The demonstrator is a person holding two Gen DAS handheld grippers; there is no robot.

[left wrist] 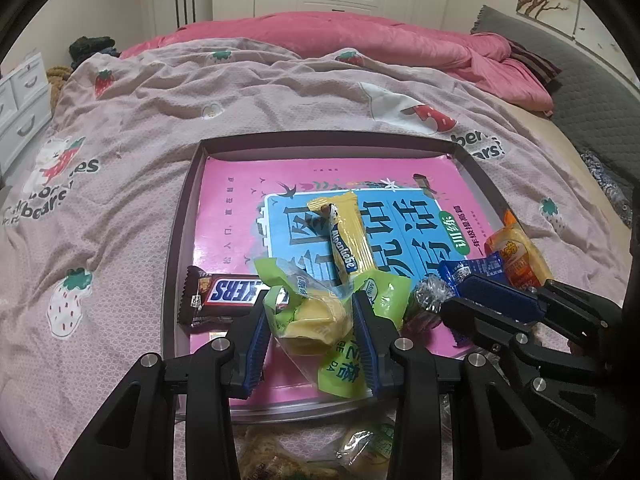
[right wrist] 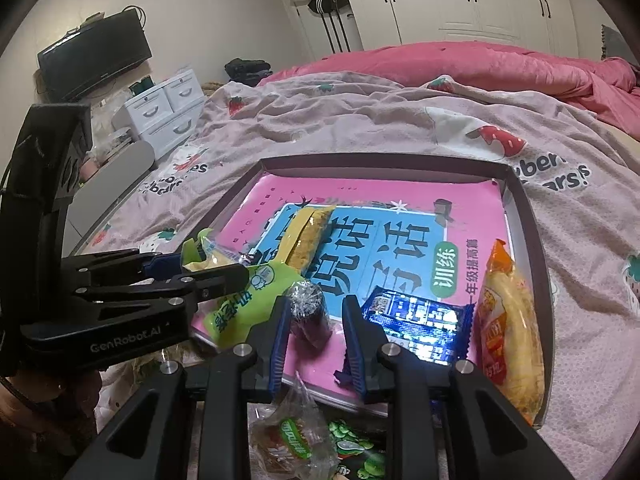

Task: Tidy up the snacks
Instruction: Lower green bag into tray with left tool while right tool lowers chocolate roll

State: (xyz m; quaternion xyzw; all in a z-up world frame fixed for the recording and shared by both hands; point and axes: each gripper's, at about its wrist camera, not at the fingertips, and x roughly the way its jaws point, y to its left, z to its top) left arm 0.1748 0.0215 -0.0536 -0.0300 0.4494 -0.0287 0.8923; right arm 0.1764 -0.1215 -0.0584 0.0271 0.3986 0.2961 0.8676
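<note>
Gently now: hold the left gripper point(left wrist: 312, 304) steady, fingers point(left wrist: 262, 332) pinching the green cake packet point(left wrist: 308, 320) by its sides, soft yellow cake bulging between the pads. Squeeze no harder than that: enough to grip the crinkly wrapper, not enough to crush the cake. Set down inside the tray point(left wrist: 176, 220), on a bare patch of the pink book point(left wrist: 224, 200), not on top of neighbours. Note the Snickers bar point(left wrist: 224, 292) just outside the left-hand finger, and the yellow Alpenliebe stick point(left wrist: 348, 236) just beyond the fingertips, near end seemingly resting on the packet's far edge. Lift clear or ease back a little first, to avoid dragging that stick along. Mind the right gripper point(right wrist: 315, 304) close by on the right-hand side, fingers point(right wrist: 278, 340) drawn nearly together with the foil-topped sweet point(right wrist: 308, 312) between them near the tips. Hard to tell whether pressed or merely flanked, with a thin gap seeming to show at one pad. Leave alone the blue packet point(right wrist: 416, 320) just outside that gripper's right-hand finger, and the orange packet point(right wrist: 508, 320) beyond it against the tray wall. Spread the left fingers only with the packet lying flat, then draw straight back over the near rim, above the loose snacks point(right wrist: 288, 440) waiting on the bed cover point(left wrist: 160, 120) beneath the fingers.
</note>
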